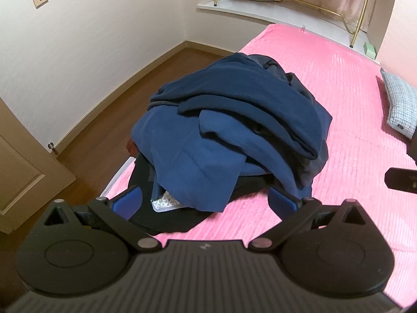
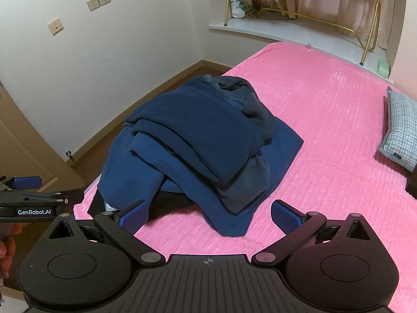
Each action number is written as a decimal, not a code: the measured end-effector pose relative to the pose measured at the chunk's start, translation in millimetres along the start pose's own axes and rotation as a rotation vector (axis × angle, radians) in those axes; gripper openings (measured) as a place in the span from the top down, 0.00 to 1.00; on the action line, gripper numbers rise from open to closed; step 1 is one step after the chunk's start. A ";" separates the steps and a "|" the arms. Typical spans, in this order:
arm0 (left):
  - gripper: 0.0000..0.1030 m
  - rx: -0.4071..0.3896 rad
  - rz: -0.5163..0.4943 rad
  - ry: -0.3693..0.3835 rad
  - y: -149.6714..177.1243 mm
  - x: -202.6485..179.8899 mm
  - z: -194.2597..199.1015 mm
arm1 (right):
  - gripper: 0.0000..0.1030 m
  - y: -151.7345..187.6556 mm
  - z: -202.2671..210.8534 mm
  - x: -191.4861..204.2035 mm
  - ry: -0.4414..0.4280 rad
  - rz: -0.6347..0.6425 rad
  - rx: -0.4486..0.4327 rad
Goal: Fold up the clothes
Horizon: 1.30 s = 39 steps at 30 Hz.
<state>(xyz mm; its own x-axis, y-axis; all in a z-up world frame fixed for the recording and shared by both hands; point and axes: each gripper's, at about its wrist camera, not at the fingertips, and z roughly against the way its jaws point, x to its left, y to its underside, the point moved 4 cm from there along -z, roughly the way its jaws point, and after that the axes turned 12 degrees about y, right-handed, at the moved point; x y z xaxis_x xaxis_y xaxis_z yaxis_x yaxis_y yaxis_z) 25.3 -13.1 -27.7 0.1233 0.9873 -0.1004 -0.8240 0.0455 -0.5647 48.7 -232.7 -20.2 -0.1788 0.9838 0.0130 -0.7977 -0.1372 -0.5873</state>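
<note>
A heap of dark blue, grey and black clothes [image 1: 229, 130] lies near the left edge of a pink bed [image 1: 338, 104]. It also shows in the right wrist view [image 2: 198, 143]. My left gripper [image 1: 206, 203] is open, its blue pads at the near foot of the heap, holding nothing. My right gripper [image 2: 208, 216] is open and empty, just short of the heap's near edge. The left gripper [image 2: 28, 195] shows at the left edge of the right wrist view. A patterned white piece [image 1: 165, 200] peeks out under the blue cloth.
A checked grey pillow [image 2: 401, 135] lies on the bed at the right. Brown floor [image 1: 117, 99], a white wall and a wooden door [image 1: 23, 172] are to the left. A gold-framed rack [image 2: 299, 7] stands on a ledge beyond the bed.
</note>
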 end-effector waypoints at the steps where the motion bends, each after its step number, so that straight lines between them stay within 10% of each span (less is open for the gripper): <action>1: 0.01 0.000 -0.001 -0.002 -0.1 -0.2 0.1 | 0.01 -0.4 -0.1 0.1 -0.001 0.000 -0.001; 39: 0.02 -0.037 0.035 -0.086 37.4 -37.6 34.4 | 0.01 18.2 -3.2 -22.0 -0.129 0.162 -0.012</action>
<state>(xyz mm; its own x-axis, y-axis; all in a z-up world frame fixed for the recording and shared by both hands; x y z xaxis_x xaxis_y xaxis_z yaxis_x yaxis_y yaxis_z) -29.1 -43.2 -16.9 0.0457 0.9977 -0.0502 -0.8060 0.0071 -0.5918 40.0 -256.4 -33.7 -0.3768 0.9261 0.0203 -0.7457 -0.2902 -0.5997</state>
